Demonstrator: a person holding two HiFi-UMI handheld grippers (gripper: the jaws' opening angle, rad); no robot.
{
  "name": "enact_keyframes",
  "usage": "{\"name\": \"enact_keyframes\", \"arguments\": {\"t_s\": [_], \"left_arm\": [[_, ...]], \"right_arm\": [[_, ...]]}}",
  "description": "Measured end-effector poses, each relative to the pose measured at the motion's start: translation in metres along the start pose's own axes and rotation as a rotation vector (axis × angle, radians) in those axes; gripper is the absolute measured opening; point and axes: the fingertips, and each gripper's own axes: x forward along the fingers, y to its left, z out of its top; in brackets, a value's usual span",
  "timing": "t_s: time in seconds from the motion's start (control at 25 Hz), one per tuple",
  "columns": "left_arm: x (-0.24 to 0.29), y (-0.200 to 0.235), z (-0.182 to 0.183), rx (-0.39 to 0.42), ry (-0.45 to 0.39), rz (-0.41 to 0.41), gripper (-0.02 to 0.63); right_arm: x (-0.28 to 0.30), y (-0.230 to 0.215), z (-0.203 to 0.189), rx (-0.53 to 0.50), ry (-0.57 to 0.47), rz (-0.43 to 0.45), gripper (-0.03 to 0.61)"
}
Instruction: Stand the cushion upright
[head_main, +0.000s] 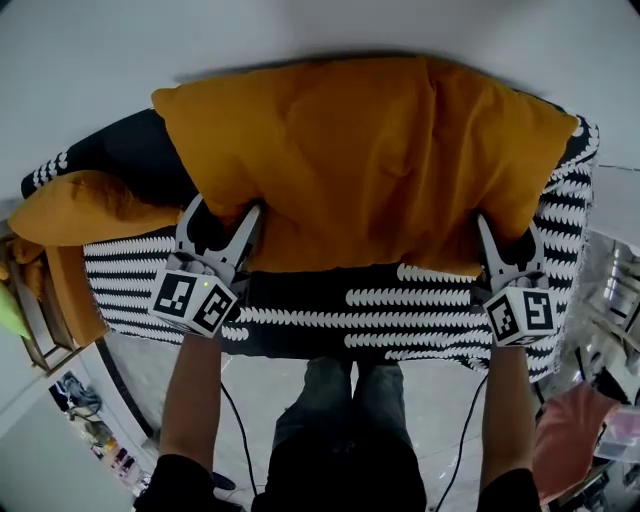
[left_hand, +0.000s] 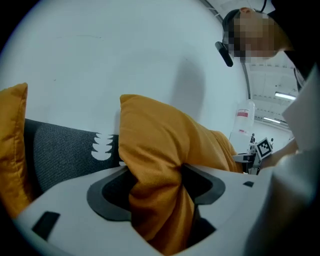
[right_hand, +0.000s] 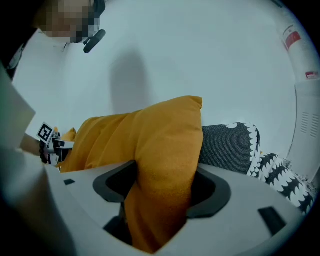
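A white wall (head_main: 300, 30) rises behind a dark grey sofa (left_hand: 60, 150), whose seat is draped in a black cover with rows of white leaf shapes (head_main: 400, 315). The big orange cushion (head_main: 370, 160) lies across most of the seat. Its far edge is up against the wall side and its near edge points toward the person, whose legs (head_main: 350, 420) show below the sofa's front.

The left claw (head_main: 222, 215) bites the cushion's near left corner. In the left gripper view the orange fabric is bunched and squeezed between the two dark pads, and the cushion rises from there with its top corner in front of the wall. The right claw (head_main: 508, 245) grips the near right corner in the same way. The right gripper view shows the corner filling the gap between the pads, with cloth pressed against both, and the grey backrest with its patterned edge just behind. The two claws are well apart, one at each end of the cushion's near edge.

A second orange cushion (head_main: 80, 205) sits at the left end of the sofa, beside the first.
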Motion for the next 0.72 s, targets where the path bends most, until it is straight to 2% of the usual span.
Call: {"name": "enact_keyframes", "arguments": {"t_s": [0.12,0.24,0.32,0.44,0.72], "left_arm": [[0.001,0.012,-0.019,0.019,0.066,0.042,0.331],[0.003,0.017,-0.051,0.059,0.173,0.086,0.333],[0.003,0.020,-0.074,0.048,0.225,0.115,0.334],[-0.001,0.025,-0.082,0.025,0.207,0.148,0.334],[-0.011,0.029,-0.080,0.057,0.201,0.180,0.337]], "right_arm": [[0.000,-0.003,-0.013,-0.030,0.007,-0.014,0.333],[0.003,-0.011,-0.041,-0.051,0.092,-0.073,0.342],[0.008,-0.012,-0.061,-0.055,0.145,-0.100,0.348],[0.011,-0.010,-0.065,-0.070,0.158,-0.105,0.350],[0.001,-0.016,-0.062,-0.062,0.151,-0.133,0.375]]}}
